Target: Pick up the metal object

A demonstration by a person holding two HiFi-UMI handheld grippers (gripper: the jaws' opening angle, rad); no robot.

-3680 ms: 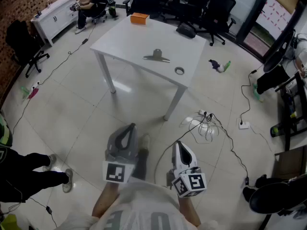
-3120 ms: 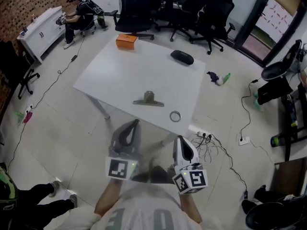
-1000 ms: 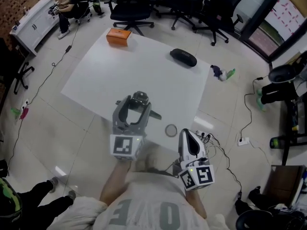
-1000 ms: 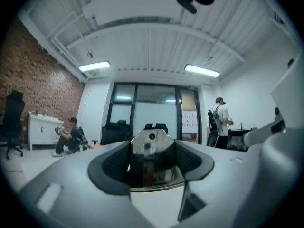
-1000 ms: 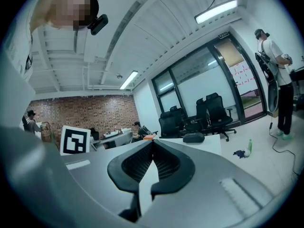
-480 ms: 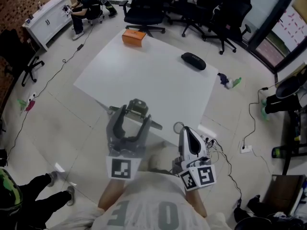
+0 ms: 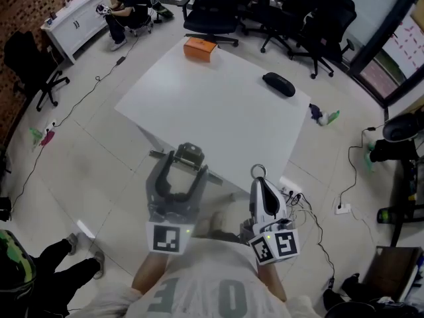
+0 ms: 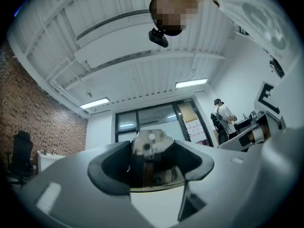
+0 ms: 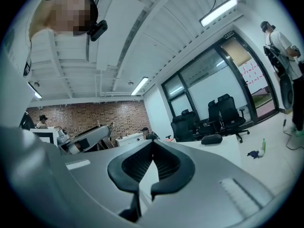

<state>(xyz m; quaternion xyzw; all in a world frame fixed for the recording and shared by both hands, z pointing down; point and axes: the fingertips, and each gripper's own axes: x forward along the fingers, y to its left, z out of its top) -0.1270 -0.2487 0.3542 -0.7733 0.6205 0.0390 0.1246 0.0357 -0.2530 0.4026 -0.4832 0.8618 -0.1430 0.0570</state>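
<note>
The metal object (image 7: 190, 156), a grey clip with a long flat arm, is at the near edge of the white table (image 7: 218, 105). My left gripper (image 7: 183, 168) is open, its jaws spread wide with the clip between their tips. In the left gripper view the shiny metal object (image 8: 151, 148) fills the gap between the dark pads of the left gripper (image 8: 152, 172). I cannot tell whether the clip rests on the table. My right gripper (image 7: 260, 184) is shut and empty, held low to the right; the right gripper (image 9: 151, 151) shows its pads meeting.
A tape ring (image 7: 257, 171) lies by the right gripper's tip. An orange box (image 7: 201, 48) and a black case (image 7: 278, 83) sit on the table's far side. Office chairs (image 7: 218, 5) stand beyond. Cables (image 7: 301, 201) trail on the floor at right. A person sits at far left (image 7: 126, 5).
Over the last seconds I came up to the table and the left gripper opened around the metal object. In the last second the clip and gripper have shifted toward the table's near edge.
</note>
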